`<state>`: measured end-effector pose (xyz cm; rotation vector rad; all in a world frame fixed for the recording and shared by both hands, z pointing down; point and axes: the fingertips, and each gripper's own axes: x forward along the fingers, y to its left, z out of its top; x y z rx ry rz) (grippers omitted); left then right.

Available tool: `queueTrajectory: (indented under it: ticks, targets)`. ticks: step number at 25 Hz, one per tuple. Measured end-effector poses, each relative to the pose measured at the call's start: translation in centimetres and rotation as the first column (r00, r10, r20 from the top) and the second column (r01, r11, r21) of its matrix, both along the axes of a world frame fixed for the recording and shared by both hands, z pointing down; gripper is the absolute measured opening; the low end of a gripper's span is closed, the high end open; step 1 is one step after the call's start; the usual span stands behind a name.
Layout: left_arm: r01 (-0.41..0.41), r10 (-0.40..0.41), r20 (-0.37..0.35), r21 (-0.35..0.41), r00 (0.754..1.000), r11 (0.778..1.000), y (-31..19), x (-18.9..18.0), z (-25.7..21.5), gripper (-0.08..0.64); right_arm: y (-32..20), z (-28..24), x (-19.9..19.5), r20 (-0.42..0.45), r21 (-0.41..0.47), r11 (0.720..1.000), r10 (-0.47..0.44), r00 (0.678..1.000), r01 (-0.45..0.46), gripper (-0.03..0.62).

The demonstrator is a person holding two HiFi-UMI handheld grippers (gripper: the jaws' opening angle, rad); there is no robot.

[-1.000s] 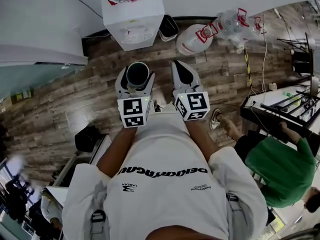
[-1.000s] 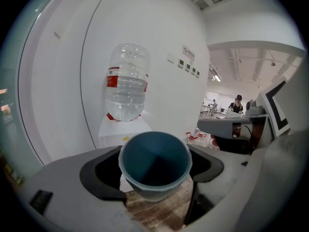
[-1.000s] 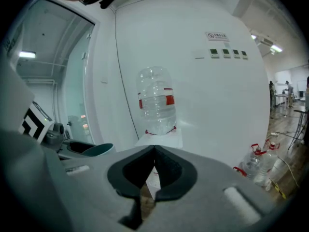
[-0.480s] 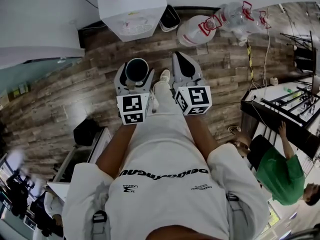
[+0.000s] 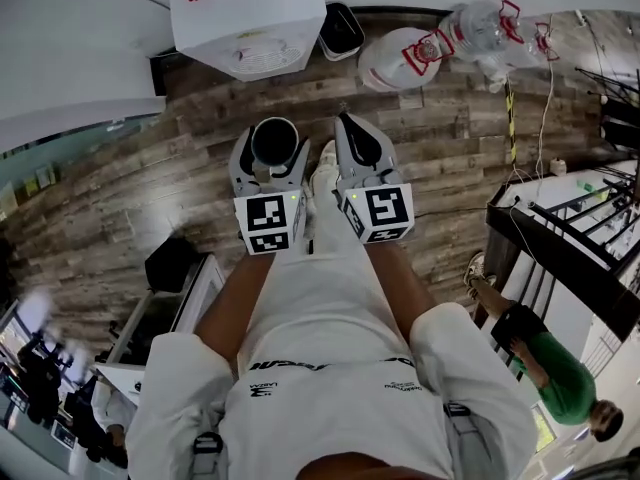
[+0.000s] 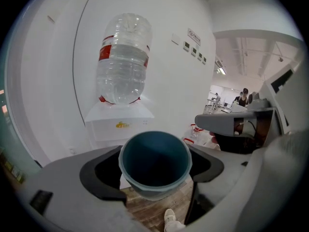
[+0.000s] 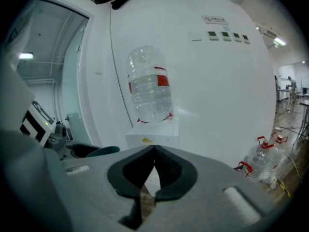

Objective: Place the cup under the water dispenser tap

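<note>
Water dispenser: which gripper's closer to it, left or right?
Left. The left gripper, jaws on the blue cup, is almost straight in front of the water dispenser; the right gripper, jaws shut and empty, is offset toward the spare water bottles.

The water dispenser (image 5: 250, 23) is cut off by the head view's top edge, and its tap shows in no view. The cup's (image 6: 154, 158) base is hidden behind the left gripper's (image 6: 155, 164) jaws. The wall signs (image 6: 193, 35) are too small to read.
</note>
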<state>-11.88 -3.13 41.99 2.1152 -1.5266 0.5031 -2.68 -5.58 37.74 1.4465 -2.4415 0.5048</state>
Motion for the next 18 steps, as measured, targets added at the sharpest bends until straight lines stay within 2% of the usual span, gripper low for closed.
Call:
queueTrajectory:
  ticks: [8, 18]
  targets:
    - [0.006, -0.006, 0.025, 0.003, 1.000, 1.000, -3.1, 2.2, 4.0, 0.379, -1.7, 4.7, 2.3, -0.004, -0.029, 1.000, 0.002, 1.000, -0.002, -0.002]
    - [0.055, -0.054, 0.041, -0.022, 0.998, 0.998, -5.5, 1.1, 9.9, 0.379, -3.3, 10.1, 2.2, 0.000, -0.064, 0.998, 0.009, 1.000, -0.009, -0.002]
